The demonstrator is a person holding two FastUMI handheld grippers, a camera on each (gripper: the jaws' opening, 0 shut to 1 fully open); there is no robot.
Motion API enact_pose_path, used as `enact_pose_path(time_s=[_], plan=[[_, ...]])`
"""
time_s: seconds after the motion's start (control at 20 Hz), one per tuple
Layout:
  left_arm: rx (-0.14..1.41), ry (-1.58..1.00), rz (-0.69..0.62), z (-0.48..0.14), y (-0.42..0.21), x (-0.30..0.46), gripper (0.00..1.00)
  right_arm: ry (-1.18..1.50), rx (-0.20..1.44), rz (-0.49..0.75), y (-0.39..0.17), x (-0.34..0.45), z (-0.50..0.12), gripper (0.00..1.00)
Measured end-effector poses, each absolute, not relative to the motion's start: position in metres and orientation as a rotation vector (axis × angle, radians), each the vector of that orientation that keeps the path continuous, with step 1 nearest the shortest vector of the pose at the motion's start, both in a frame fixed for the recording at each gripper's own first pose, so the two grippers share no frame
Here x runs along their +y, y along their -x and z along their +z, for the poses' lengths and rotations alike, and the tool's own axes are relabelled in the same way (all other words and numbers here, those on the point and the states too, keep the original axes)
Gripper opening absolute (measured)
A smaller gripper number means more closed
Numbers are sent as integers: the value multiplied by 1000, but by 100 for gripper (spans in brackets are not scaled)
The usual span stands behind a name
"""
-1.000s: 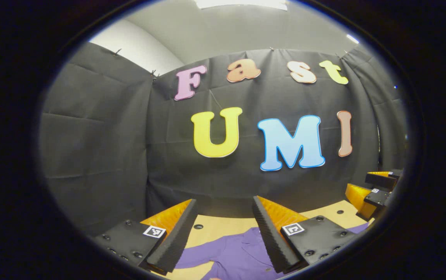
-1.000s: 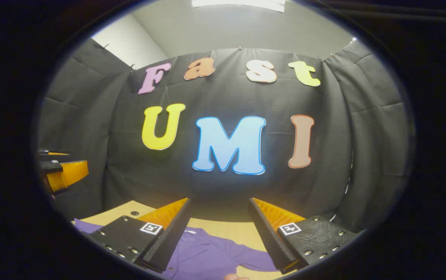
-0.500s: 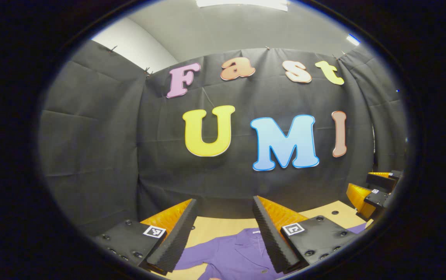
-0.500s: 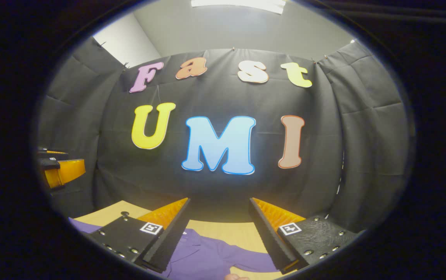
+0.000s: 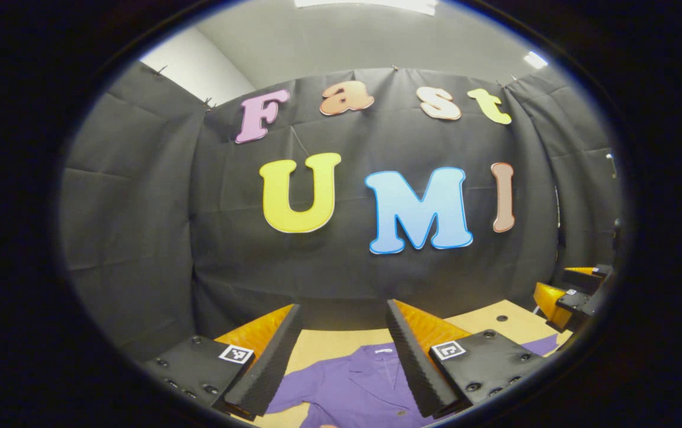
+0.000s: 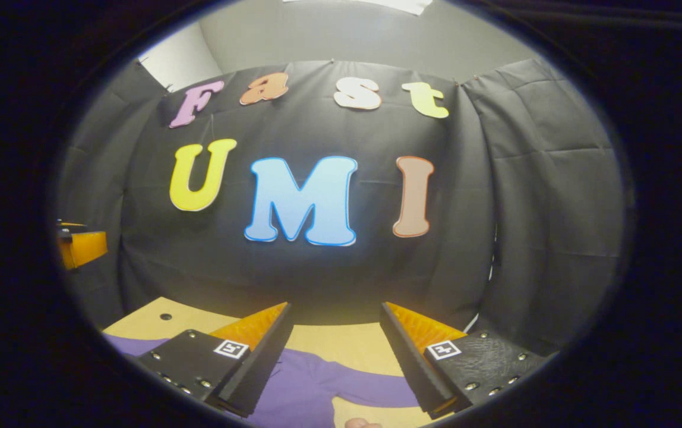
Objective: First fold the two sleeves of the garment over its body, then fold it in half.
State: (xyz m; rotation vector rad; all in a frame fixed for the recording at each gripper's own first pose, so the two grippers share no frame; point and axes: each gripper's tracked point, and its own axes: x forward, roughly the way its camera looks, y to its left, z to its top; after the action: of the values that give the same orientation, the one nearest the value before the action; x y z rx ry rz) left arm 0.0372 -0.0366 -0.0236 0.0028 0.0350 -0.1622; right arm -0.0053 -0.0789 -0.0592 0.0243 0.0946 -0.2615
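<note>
The purple shirt is seen spread flat on the desk, sleeves unfolded; both tongs are held released above it; every fold is judged outstanding.

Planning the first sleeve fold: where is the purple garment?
The purple garment lies flat on the wooden table, below both open grippers, collar toward the black cloth wall.
</note>
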Motion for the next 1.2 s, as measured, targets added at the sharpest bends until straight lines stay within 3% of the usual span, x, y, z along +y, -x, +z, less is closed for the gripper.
enact_pose_path(time_s=[0.05,0.2,0.25,0.5,1.2], plan=[[36,-7,-169,-24,-39,-40,95,-30,111,-290,6,-91,-68,98],[34,-18,-194,-23,-45,-52,95,-45,171,-378,13,-133,-99,98],[36,-21,-202,-23,-46,-55,95,-47,195,-412,16,-148,-109,93],[46,-27,-227,-25,-51,-71,94,-61,325,-539,31,-213,-177,94],[95,-66,-185,-34,-54,-67,94,-214,691,-708,65,-292,-365,94]])
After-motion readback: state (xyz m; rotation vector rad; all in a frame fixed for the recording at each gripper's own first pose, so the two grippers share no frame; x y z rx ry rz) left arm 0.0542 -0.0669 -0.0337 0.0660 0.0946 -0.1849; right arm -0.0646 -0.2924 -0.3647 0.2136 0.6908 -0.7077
